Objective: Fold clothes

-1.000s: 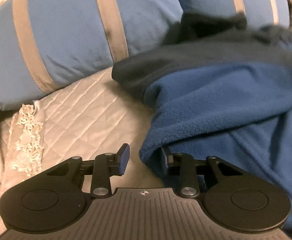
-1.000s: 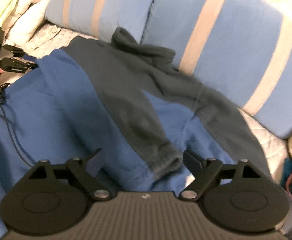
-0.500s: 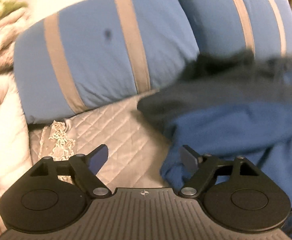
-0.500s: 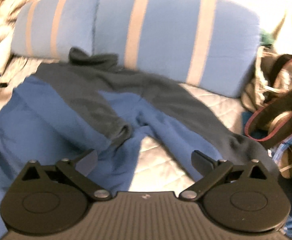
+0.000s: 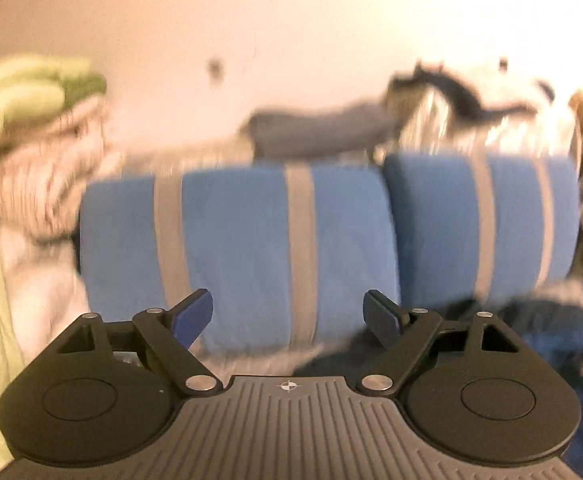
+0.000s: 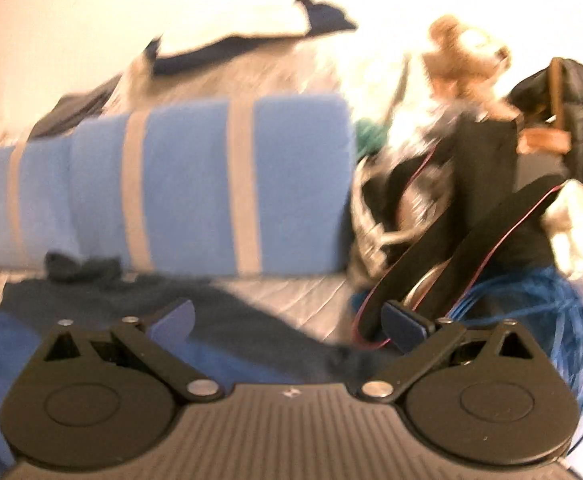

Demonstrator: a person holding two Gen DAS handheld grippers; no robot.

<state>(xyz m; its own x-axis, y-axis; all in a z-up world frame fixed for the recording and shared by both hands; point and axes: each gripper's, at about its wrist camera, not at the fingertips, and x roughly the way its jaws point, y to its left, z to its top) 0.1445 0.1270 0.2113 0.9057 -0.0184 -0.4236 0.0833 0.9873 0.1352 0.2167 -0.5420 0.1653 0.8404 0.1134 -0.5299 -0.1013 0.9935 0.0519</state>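
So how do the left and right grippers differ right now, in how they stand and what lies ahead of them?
The left gripper faces the striped blue pillows, with nothing between its fingers; its jaws have just been opening. The right gripper stands wider, over the blue and grey fleece top, beside a black strap and the bedside clutter. Both are open and hold nothing.
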